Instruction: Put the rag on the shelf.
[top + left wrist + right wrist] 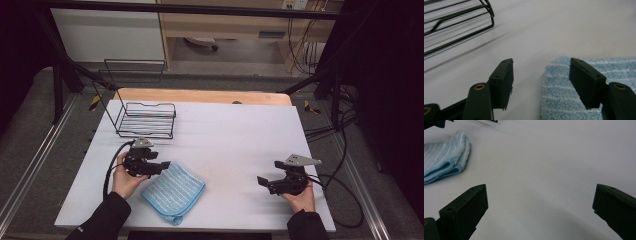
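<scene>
Wire rack (146, 120): stood beyond the left gripper's jaws, thin black metal rods, rigid and open.
Left gripper (161, 165): its jaws stood apart with nothing clamped; one hung over the cloth's corner.
Cloth (173, 192): folded blue terry with pale stripes, lying flat on the white tabletop (240, 145) just beside and partly under those jaws; likely soft, light and floppy, best pinched at a folded edge.
Right gripper (263, 182): its jaws gaped wide over bare tabletop, well apart from the cloth.

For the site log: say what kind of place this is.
Probably a lab recording bench: a white table inside a dark metal frame, cables behind, grey carpet, and hand-held grippers beside a blue cloth.
</scene>
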{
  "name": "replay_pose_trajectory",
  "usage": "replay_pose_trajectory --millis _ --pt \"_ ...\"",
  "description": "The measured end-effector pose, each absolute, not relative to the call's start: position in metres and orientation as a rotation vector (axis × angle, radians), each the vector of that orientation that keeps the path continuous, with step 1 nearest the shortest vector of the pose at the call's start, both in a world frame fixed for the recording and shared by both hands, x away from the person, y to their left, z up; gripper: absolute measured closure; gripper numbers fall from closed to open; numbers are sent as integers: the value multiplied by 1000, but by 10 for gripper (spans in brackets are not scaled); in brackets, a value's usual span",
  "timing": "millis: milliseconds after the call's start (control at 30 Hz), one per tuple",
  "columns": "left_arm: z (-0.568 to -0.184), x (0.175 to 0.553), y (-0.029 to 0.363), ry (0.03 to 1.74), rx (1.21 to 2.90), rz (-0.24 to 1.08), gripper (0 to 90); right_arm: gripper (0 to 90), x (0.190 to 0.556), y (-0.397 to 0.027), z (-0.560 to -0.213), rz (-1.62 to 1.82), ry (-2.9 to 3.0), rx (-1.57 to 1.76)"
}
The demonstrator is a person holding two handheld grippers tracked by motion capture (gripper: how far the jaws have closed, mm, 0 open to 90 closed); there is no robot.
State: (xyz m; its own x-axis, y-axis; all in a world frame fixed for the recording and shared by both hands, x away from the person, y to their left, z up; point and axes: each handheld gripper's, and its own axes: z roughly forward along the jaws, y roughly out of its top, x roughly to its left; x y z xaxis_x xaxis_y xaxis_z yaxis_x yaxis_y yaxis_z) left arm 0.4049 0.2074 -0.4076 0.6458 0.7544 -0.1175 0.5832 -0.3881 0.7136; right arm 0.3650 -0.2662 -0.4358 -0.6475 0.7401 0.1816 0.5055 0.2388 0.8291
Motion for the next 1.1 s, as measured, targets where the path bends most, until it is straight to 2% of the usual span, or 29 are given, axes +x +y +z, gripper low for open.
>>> replay_pose_trajectory --millis 200,267,467,867,1100 --pt "-424 412 195 1034 2175 235 447 7 365 -266 -436 1364 2264 1169" --pt "-429 413 194 1033 2189 217 505 7 365 -266 -436 1362 2265 1175" --pt "-435 416 195 1035 2179 139 590 7 365 -266 -436 1361 2264 1177" --pt "-437 414 189 1033 2198 110 794 8 366 -266 -436 1359 2267 1171" --pt "-434 416 187 1041 2154 107 832 9 366 -265 -436 1358 2269 1173"
